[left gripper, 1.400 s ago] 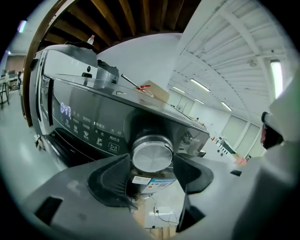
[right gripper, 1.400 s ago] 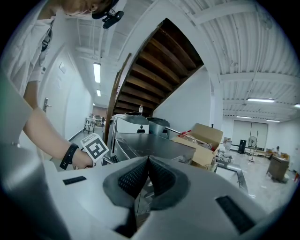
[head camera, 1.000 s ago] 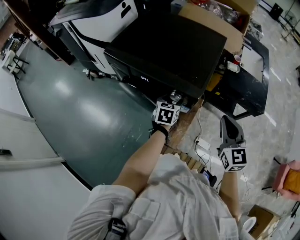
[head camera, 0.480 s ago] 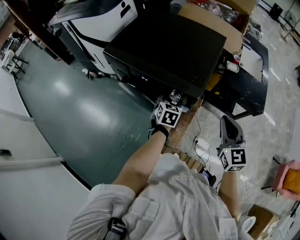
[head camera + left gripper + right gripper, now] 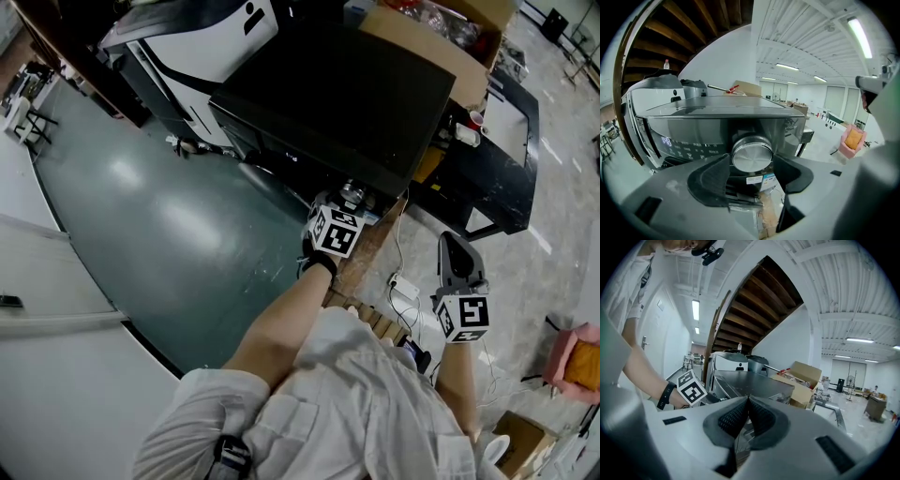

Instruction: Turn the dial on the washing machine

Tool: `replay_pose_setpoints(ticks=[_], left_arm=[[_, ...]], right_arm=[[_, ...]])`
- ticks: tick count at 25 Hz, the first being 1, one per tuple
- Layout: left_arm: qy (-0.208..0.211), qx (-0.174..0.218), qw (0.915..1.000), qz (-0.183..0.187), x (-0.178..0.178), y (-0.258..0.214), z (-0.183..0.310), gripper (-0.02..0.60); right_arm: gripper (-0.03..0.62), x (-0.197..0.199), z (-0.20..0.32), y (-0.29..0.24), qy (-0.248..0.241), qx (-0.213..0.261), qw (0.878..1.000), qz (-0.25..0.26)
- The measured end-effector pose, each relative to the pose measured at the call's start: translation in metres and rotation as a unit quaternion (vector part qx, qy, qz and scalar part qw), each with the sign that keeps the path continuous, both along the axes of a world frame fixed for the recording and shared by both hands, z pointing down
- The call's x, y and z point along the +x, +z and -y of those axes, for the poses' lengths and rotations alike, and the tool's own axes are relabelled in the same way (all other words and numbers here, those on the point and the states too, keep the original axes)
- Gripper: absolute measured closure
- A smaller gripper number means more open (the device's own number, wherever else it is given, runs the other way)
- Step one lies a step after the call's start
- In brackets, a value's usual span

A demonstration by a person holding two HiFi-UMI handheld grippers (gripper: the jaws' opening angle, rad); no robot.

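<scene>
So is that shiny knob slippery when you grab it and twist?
Probably a bit: the dial looks like smooth polished metal, but dark pads on the left gripper hug both sides and should hold. It seems fixed on the washing machine, so it likely spins in place.

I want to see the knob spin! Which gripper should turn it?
Left. The left gripper has its jaws clamped around the dial of the washing machine; the right gripper is shut, held away from it.
</scene>
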State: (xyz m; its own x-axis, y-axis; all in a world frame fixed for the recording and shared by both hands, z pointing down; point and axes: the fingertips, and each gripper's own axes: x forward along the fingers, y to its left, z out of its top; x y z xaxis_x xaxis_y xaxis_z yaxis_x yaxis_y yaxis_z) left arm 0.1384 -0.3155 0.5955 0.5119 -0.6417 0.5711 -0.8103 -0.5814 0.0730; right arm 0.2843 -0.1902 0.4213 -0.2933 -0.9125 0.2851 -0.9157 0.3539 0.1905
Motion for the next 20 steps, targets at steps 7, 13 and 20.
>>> replay_pose_setpoints(ticks=[7, 13, 20], left_arm=[[-0.027, 0.027, 0.9988, -0.030, -0.031, -0.022, -0.011, 0.310], [-0.054, 0.047, 0.9973, -0.019, -0.087, -0.049, -0.039, 0.310], [-0.065, 0.053, 0.9964, -0.010, -0.162, -0.057, -0.065, 0.310]], right_arm=[[0.576, -0.021, 0.016, 0.028, -0.008, -0.035, 0.999, 0.008], [0.539, -0.064, 0.031, 0.060, -0.028, -0.081, 0.996, 0.023], [0.508, -0.127, 0.053, 0.088, -0.030, -0.108, 0.993, -0.019]])
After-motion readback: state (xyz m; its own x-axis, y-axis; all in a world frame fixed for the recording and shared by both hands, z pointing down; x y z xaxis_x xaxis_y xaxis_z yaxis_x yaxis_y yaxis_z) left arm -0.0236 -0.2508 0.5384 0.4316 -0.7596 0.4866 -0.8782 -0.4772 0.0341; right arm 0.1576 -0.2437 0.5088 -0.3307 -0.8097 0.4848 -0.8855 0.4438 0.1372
